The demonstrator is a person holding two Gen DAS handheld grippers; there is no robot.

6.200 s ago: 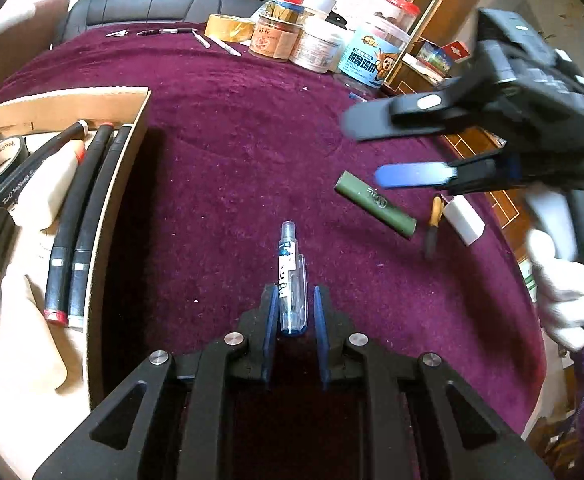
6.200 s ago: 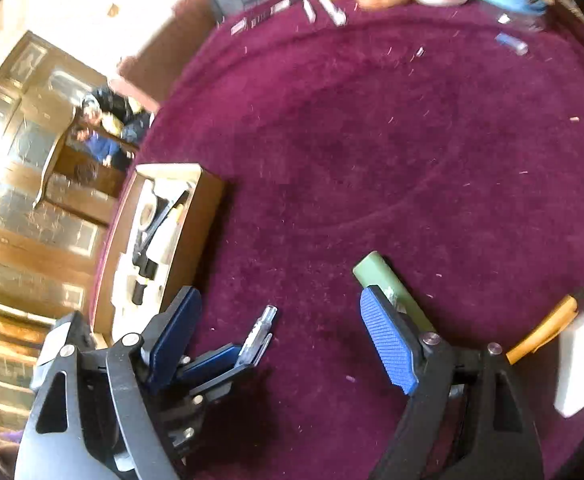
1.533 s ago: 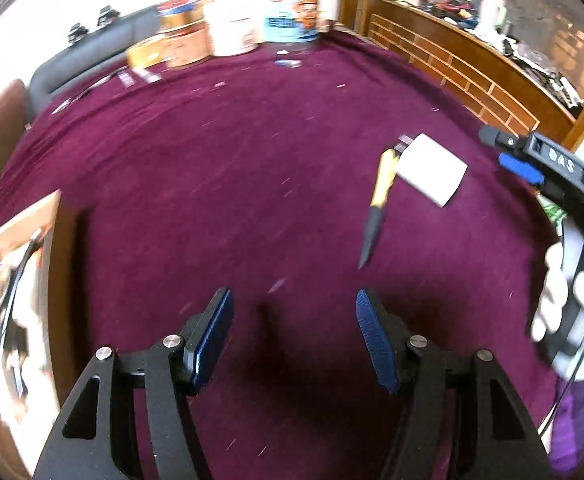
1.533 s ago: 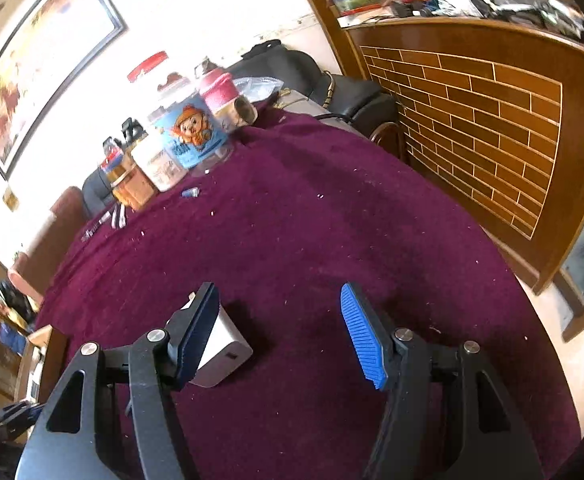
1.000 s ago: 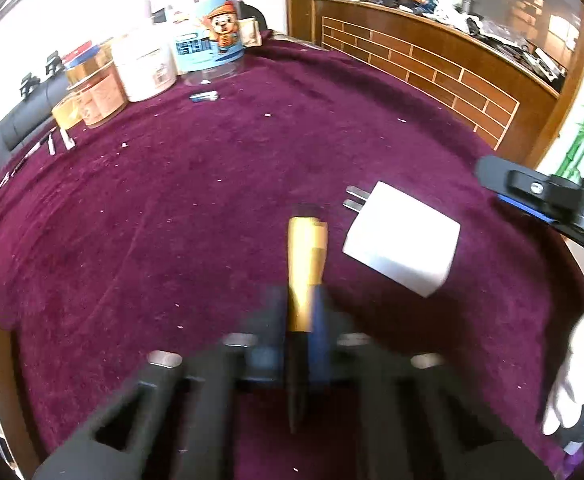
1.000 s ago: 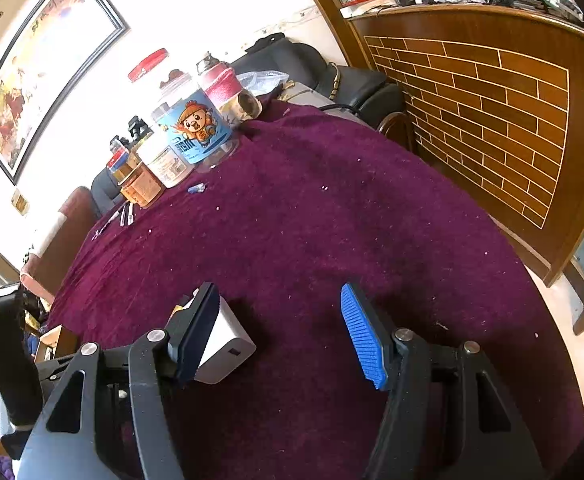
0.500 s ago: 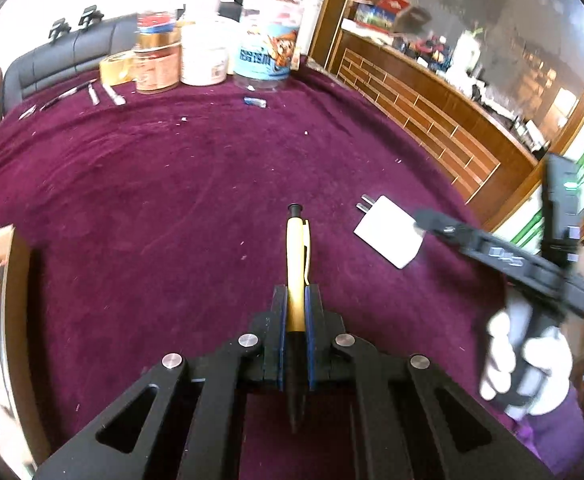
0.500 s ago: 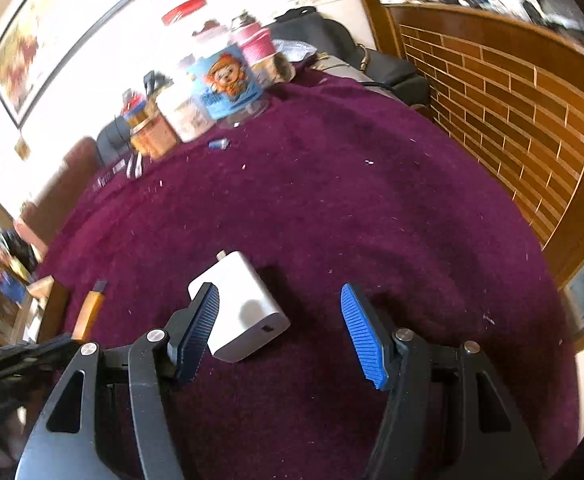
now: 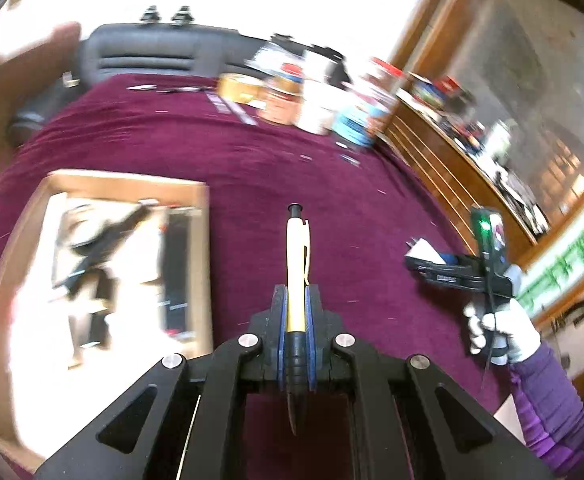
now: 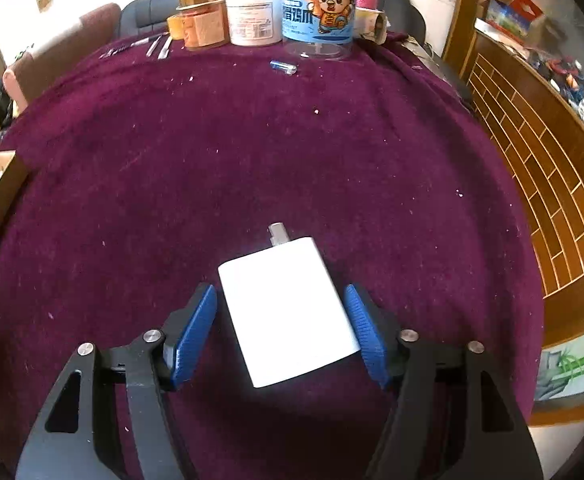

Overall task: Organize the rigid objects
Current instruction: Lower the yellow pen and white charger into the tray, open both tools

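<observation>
The pen (image 9: 298,276) has left the worktop (image 10: 251,160), clamped in the left gripper (image 9: 295,320); the right gripper (image 10: 281,334) fingers, closing, straddle the charger (image 10: 287,312) without gripping.

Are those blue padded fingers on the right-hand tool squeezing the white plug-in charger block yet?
Apart on one side at least. In the right wrist view the closing right gripper straddles the white charger block; maroon cloth shows between the left-hand pad and the block. The other side is unclear.

Maroon-clothed table (image 10: 292,160), brick-patterned wooden counter (image 10: 540,168)
</observation>
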